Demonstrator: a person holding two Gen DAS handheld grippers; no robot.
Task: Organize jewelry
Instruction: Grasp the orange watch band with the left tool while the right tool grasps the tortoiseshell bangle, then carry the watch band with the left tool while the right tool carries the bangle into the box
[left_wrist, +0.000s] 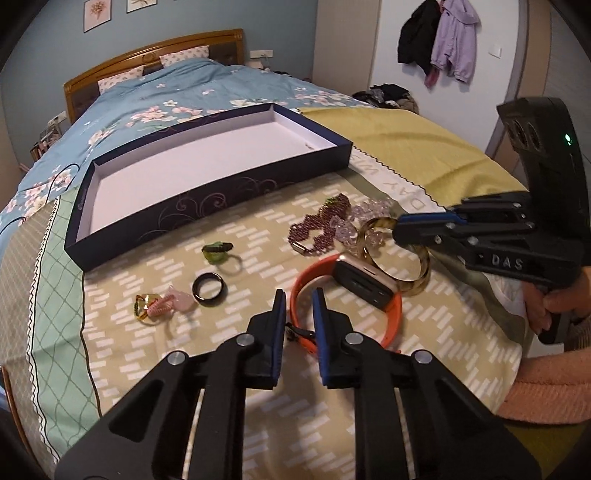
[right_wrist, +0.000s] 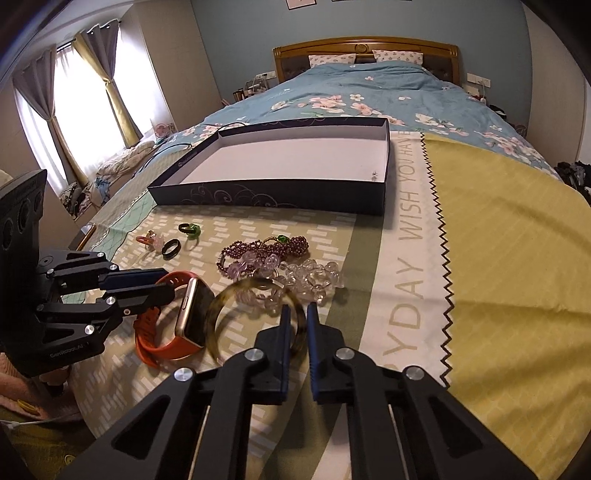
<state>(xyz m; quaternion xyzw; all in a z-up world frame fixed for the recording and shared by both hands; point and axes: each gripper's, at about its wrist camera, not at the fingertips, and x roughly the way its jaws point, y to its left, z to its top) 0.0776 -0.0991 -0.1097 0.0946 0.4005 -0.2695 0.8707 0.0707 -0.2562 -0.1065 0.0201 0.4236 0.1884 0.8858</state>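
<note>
So the jewelry's all spread on the bed (right_wrist: 480, 229) in front of the navy box (right_wrist: 280, 192), whose long side runs left-right in the right wrist view. Left claw (left_wrist: 299, 306) is open, straddling the orange watch (left_wrist: 354, 280) strap. Right claw (right_wrist: 296, 321) is parted a bit around the rim of the tortoiseshell bangle (right_wrist: 221, 314), which is lying flat just beside the watch.

Both wrist cameras sit low and close above the bed (left_wrist: 369, 369), looking forward along their jaws toward the headboard (right_wrist: 365, 46). Both views share the box (left_wrist: 207, 206) and the scattered jewelry, and each shows the other gripper.
</note>
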